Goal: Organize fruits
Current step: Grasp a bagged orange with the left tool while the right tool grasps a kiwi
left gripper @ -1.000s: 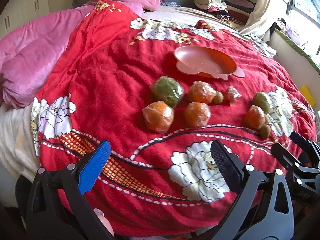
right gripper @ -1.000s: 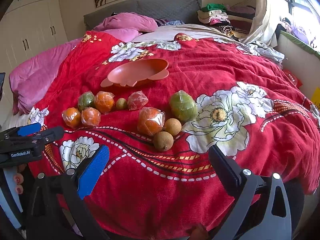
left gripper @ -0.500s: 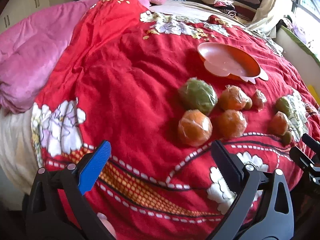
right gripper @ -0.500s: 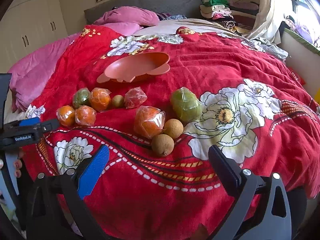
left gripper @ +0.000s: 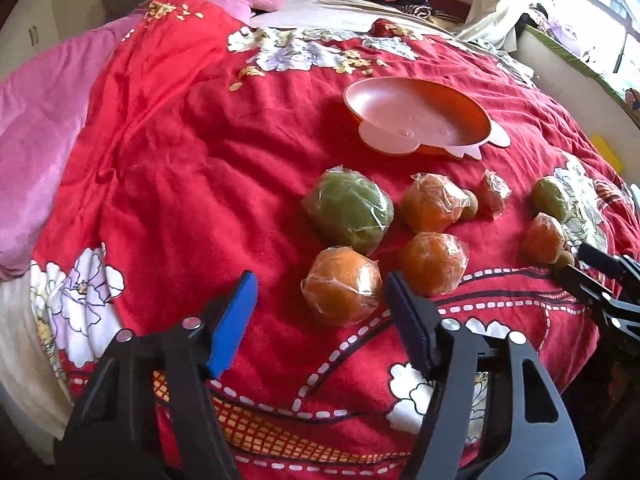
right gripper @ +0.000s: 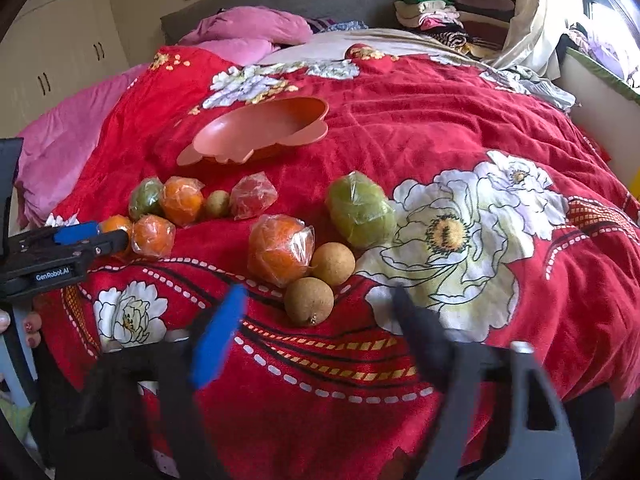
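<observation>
Before the left tongs (left gripper: 320, 300) — gaping — a wrapped orange (left gripper: 342, 285) on red bedspread (left gripper: 180, 168)

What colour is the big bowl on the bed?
The shallow plastic bowl is salmon-orange, pale pinkish inside. The left wrist view shows it best.

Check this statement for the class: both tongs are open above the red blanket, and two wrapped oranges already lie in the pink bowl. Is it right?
One detail is wrong. The pink bowl holds nothing, as the left wrist view shows; the wrapped oranges lie on the red blanket in front of it. The rest stands: the left tongs and right tongs are both open above the blanket.
</observation>
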`<state>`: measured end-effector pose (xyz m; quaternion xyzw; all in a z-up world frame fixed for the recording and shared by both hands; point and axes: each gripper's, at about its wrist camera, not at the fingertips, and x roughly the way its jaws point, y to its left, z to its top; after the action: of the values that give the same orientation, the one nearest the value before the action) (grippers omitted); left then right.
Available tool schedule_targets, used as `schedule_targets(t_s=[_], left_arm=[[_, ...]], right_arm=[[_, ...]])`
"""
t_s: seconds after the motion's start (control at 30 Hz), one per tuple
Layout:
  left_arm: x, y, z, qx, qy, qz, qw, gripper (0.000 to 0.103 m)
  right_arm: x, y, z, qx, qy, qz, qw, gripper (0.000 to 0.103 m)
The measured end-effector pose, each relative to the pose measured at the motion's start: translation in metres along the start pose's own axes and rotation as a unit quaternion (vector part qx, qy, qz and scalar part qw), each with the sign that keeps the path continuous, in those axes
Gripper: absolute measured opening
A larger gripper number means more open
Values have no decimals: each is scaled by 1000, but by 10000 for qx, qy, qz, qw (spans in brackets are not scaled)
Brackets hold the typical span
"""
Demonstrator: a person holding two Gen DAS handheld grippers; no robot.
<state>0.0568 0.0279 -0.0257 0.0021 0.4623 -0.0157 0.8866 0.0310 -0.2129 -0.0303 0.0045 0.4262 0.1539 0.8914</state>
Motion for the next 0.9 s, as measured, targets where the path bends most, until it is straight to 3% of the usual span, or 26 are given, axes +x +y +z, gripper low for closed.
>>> schedule_targets(t_s=[0.2, 0.3, 0.77, 0.9], left_arm=[[5, 1, -1, -26, 76, -310, 9995, 37], [8, 0, -2, -18, 140, -447, 9989, 33], [13, 8, 5, -159, 179, -715, 9972, 30], [-1, 13, 11, -242, 0, -772, 9967, 30]], right_arm=[[10, 4, -1, -119, 128, 206, 9996, 33], [11, 3, -1, -178, 105, 194, 9996, 26], [-7, -8, 7, -179, -115, 334, 9992, 25], [-15, -7, 16, -239, -243, 362, 9988, 25]])
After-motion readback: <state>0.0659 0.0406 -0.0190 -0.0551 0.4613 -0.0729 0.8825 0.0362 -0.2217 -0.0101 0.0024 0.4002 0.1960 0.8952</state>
